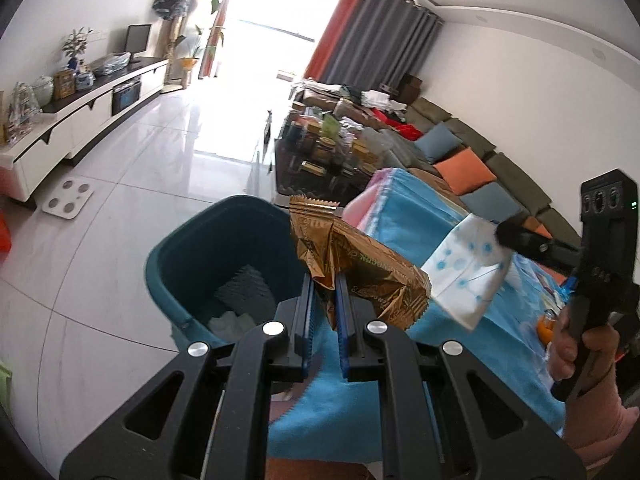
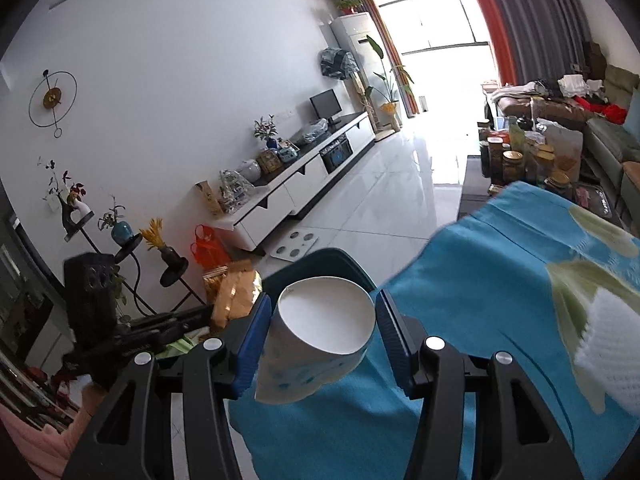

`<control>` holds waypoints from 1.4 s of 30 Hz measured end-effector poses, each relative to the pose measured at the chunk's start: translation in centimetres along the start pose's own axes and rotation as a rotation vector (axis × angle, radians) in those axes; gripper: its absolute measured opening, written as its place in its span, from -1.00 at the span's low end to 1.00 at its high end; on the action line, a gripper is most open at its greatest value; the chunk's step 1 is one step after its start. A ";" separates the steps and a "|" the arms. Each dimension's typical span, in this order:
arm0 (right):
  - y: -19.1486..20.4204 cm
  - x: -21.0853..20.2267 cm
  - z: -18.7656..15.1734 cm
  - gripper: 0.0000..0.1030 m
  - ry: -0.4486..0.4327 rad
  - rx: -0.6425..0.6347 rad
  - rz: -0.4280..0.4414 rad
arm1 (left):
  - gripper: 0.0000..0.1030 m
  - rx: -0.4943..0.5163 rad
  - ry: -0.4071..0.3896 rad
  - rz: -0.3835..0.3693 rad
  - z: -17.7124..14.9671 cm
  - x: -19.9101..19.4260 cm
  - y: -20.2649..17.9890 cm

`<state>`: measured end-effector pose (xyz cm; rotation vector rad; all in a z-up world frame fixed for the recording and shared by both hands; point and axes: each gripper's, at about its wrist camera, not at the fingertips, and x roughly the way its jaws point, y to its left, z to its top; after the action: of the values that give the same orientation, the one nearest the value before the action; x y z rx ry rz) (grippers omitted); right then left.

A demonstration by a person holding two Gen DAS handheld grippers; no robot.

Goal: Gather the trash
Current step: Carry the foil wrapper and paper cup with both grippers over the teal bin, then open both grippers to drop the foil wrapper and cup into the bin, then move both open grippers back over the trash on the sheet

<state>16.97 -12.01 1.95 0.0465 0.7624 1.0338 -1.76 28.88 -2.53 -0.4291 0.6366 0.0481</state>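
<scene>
Crinkled gold foil wrapper (image 1: 352,264) pinched in left gripper (image 1: 325,312), right gripper (image 2: 324,336) clamping round paper cup (image 2: 320,332), teal bin (image 1: 208,248) below.

Ahead of and below our left tool, the white tiled floor (image 1: 132,216) carries a teal bin (image 1: 188,256); inside it we see white scraps and a ribbed white piece. Farther out on the tiles, left of the bin, lies a white flat scale (image 1: 68,200). Right of both tools we see a table under a blue cloth (image 2: 480,280) with pale flower print; its edge stands just beside the bin. On the cloth, right of our right tool, rests a white foam net (image 2: 608,344). In the left view, something orange (image 1: 546,326) on the cloth is partly hidden.
</scene>
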 end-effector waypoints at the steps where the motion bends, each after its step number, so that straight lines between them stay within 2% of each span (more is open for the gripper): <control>1: 0.2 0.2 0.3 0.01 -0.006 0.000 0.003 | -0.80 -0.007 0.003 0.006 0.0 0.1 0.5; 7: 1.0 2.9 1.9 0.01 -0.017 0.019 0.056 | -0.80 -0.046 0.024 0.042 -0.3 1.0 2.3; 9: 1.3 4.0 2.2 0.01 -0.009 0.012 0.048 | -0.80 -0.056 0.038 0.058 -0.4 1.8 2.8; 17: 0.9 10.1 1.3 0.01 0.105 0.057 0.006 | -0.80 -0.093 0.081 0.097 -0.6 4.7 4.6; 23: 0.4 12.4 0.2 0.08 0.174 0.104 -0.029 | -0.74 -0.115 0.114 0.096 -0.6 7.0 4.7; 25: 0.4 12.5 0.1 0.08 0.178 0.105 -0.033 | -0.68 -0.114 0.113 0.100 -0.6 7.6 4.6; 27: 0.3 12.5 0.1 0.09 0.177 0.105 -0.031 | -0.52 -0.121 0.114 0.098 -0.6 8.2 4.6; 31: 0.2 11.5 -0.3 0.10 0.169 0.106 -0.015 | -0.51 -0.145 0.114 0.107 -0.4 8.8 4.9; 36: 0.3 8.4 -1.0 0.11 0.134 0.076 0.005 | -0.14 -0.116 0.051 0.101 -0.4 7.6 3.2; 38: 0.2 6.5 -1.3 0.14 0.112 0.053 -0.001 | -0.05 -0.092 0.028 0.084 -0.5 6.8 1.9; 42: -0.4 2.5 -2.7 0.15 0.075 0.025 -0.032 | 0.11 -0.033 -0.007 0.002 -0.6 5.8 -1.4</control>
<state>16.41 -11.10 -1.63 0.0171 0.8423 0.9999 2.81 26.91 -5.82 -0.4597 0.6302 0.0618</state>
